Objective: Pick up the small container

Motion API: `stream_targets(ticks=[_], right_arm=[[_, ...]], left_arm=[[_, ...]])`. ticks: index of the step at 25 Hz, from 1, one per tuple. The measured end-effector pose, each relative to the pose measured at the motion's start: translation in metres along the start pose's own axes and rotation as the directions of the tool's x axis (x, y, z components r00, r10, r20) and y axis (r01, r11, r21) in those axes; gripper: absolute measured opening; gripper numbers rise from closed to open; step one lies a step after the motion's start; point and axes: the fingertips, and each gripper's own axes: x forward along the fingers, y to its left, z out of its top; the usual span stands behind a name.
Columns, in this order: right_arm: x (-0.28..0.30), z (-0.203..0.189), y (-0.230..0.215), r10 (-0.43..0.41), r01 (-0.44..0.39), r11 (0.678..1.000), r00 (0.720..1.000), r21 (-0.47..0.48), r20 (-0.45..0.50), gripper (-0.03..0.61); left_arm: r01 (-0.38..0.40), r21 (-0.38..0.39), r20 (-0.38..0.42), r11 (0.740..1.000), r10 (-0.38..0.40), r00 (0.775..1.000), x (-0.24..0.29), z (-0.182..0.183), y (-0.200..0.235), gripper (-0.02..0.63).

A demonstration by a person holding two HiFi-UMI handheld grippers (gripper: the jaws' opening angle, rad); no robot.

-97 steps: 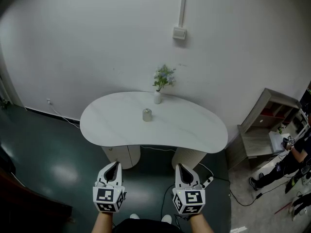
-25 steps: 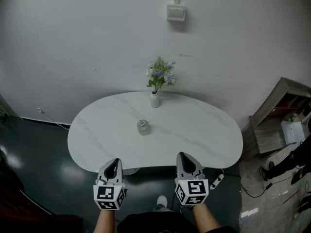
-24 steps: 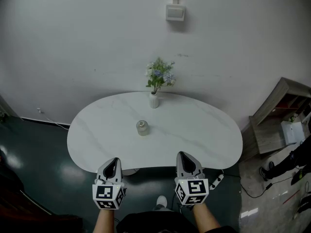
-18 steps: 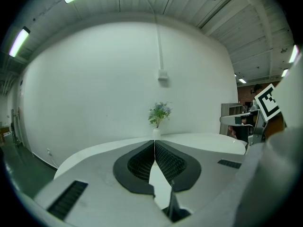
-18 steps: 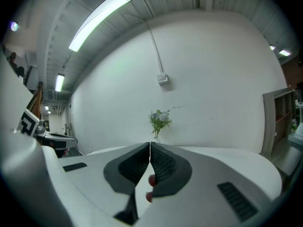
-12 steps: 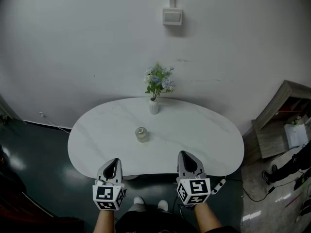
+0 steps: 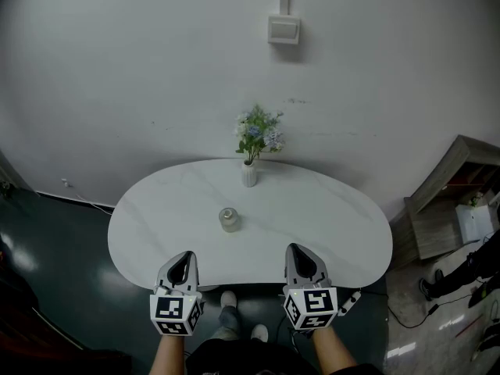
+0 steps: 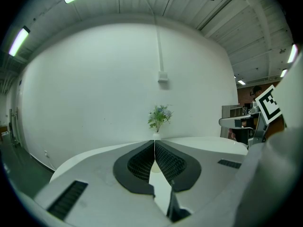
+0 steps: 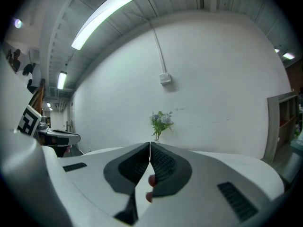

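Note:
A small greyish container with a lid stands upright near the middle of the white oval table in the head view. My left gripper hovers at the table's near edge, left of the container, jaws shut and empty. My right gripper hangs at the near edge further right, jaws also shut with nothing between them. In both gripper views the closed jaws hide the container. The left gripper and right gripper each point toward the far wall.
A white vase of flowers stands at the table's far edge, also visible as flowers and flowers. A wall box hangs above. A wooden shelf and a person are at the right.
The table has drawn slightly closer and lower in the head view as both grippers advanced toward its near edge. Both jaws stayed shut.

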Motion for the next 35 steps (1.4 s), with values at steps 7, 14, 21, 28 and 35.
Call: stream_targets(ticks=[7, 14, 21, 28, 35], right_arm=[[0.015, 0.004, 0.000, -0.005, 0.004, 0.999, 1.000, -0.035, -0.009, 0.066], [0.034, -0.001, -0.002, -0.018, 0.017, 0.999, 0.999, -0.046, -0.030, 0.066], [0.055, -0.010, -0.006, -0.030, 0.027, 0.998, 0.997, -0.048, -0.066, 0.066], [0.074, -0.024, -0.002, -0.026, 0.021, 0.999, 0.994, -0.045, -0.102, 0.066], [0.090, -0.040, 0.000, -0.025, 0.020, 0.999, 0.990, -0.038, -0.140, 0.066]], left_arm=[[0.022, -0.011, 0.008, 1.000, -0.022, 1.000, 0.022, 0.003, 0.003, 0.012], [0.059, -0.011, -0.005, 0.998, -0.059, 0.998, 0.047, -0.003, 0.002, 0.012], [0.067, -0.036, -0.028, 0.997, -0.068, 0.997, 0.073, -0.011, 0.010, 0.012], [0.082, -0.051, -0.059, 0.995, -0.085, 0.995, 0.092, -0.027, 0.014, 0.012], [0.108, -0.059, -0.090, 0.992, -0.113, 0.990, 0.112, -0.042, 0.012, 0.012]])
